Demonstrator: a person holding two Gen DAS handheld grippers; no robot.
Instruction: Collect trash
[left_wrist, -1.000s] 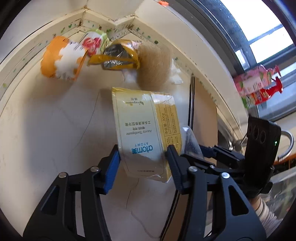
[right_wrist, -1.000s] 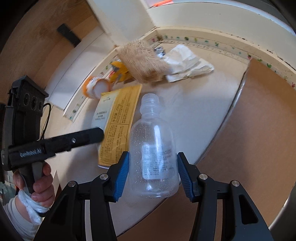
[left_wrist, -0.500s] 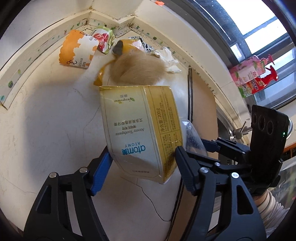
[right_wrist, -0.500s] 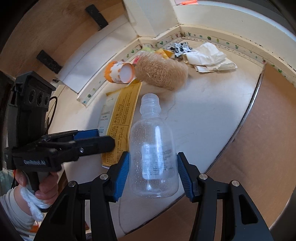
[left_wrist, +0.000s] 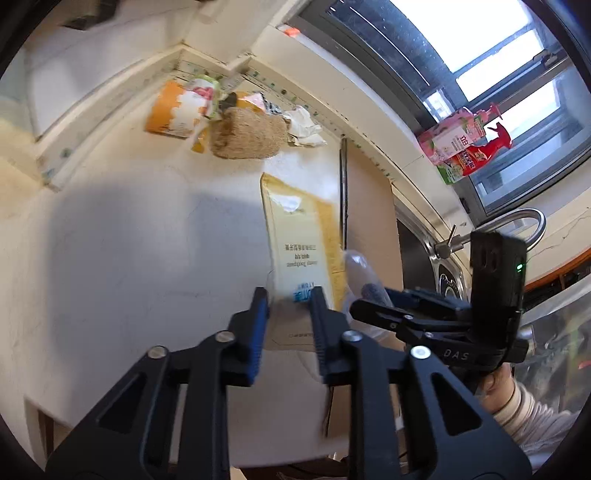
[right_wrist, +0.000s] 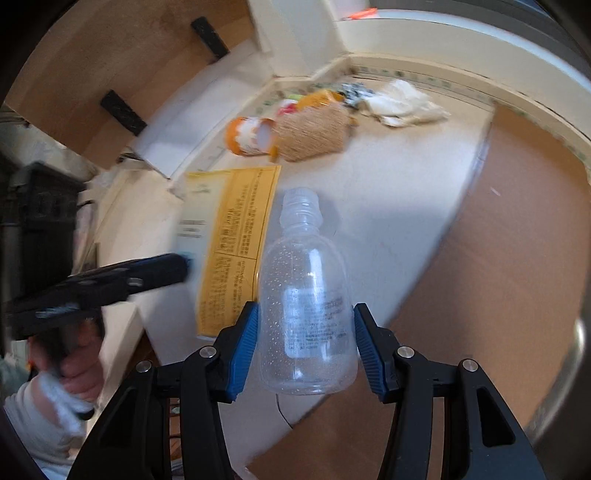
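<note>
I am holding one thing in each gripper, above the white bench (left_wrist: 147, 240).

The jaws of my left gripper (left_wrist: 286, 295) have just been closing, and they are now pinching the near end of a yellow box (left_wrist: 301, 236). The box is sticking out ahead of these jaws, with its far end pointing at the pile in the corner. The picture is blurry here, so I cannot tell how much of the box is caught between them.

The jaws of my right gripper (right_wrist: 304, 325) are squeezing a clear plastic bottle (right_wrist: 306, 295) from both sides. The blue pads are pressing on its fat lower part. Its open neck is pointing away from the jaws. The box is hanging just to the left of the bottle.

More trash is lying on the bench far ahead of both pairs of jaws, in the corner. An orange cup (left_wrist: 171, 110) is lying on its side. A brown fuzzy lump (left_wrist: 247, 134) is sitting right beside it. Some crumpled white paper (left_wrist: 304, 127) is lying on the lump's other side.
</note>
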